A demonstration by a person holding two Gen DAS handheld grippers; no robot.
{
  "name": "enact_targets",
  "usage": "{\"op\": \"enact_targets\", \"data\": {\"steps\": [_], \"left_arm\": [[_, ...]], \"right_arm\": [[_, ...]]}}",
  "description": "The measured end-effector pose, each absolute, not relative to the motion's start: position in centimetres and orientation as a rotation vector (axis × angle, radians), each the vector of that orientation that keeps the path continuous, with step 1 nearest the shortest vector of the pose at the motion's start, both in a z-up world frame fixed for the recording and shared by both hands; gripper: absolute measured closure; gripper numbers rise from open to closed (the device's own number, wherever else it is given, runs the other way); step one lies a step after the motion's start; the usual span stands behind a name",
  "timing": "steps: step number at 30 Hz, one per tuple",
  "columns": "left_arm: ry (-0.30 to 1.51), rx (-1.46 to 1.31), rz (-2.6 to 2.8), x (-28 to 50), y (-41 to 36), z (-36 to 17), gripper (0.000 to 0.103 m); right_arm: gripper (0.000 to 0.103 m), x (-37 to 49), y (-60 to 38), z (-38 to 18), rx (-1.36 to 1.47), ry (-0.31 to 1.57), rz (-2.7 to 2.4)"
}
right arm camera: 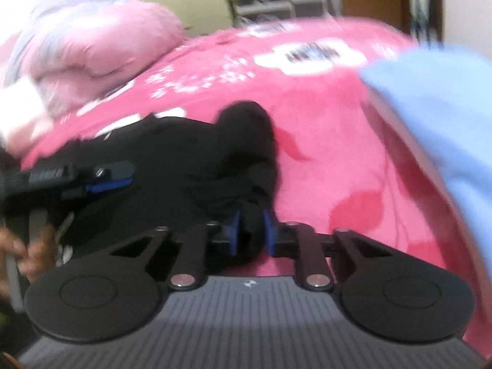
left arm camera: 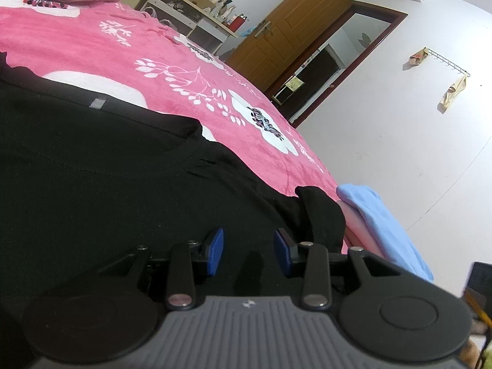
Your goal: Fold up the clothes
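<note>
A: Pink fleece bedspread (left arm camera: 129, 52) w/ white leaf and flower print covers the bed; fuzzy nap. Dark marks sit on the white blooms, can't tell if they're writing.
B: Largest item on it?
A: Black garment (left arm camera: 101, 166), matte knit, spread flat over the near part of the bed, one grey tab at its stitched hem. No readable label.
B: Other cloth?
A: Light blue folded cloth (left arm camera: 384, 221) at the bed edge, smooth, on smth pale pink. Puffy pink duvet (right arm camera: 101, 40) at the far end.
B: Grippers?
A: Left gripper (left arm camera: 249, 252): blue pads spread apart over the black fabric, nothing pinched. Right gripper (right arm camera: 250, 230): blurred; pads close together w/ a bunch of black garment between them; can't tell if they press it.
</note>
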State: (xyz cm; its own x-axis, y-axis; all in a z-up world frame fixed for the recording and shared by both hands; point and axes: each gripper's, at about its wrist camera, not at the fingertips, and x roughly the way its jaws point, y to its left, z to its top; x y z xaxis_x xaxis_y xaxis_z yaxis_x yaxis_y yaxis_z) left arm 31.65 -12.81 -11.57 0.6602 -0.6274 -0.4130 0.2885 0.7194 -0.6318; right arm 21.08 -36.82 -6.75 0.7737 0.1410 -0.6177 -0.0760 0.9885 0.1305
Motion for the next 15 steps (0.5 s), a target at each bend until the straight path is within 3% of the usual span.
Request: {"op": "enact_targets", "data": {"steps": [9,15], "left_arm": [[0.664,-0.564,-0.551,31.7,-12.8,-11.6,0.065],[0.664,-0.564,-0.552,31.7,-12.8,-11.6,0.065]], "right_arm": [[0.088,18.8,-28.0,-7.7,-0.469,0.580,0.181],[0.081,18.1,-27.6,-7.4,-0.495,0.555,0.170]]}}
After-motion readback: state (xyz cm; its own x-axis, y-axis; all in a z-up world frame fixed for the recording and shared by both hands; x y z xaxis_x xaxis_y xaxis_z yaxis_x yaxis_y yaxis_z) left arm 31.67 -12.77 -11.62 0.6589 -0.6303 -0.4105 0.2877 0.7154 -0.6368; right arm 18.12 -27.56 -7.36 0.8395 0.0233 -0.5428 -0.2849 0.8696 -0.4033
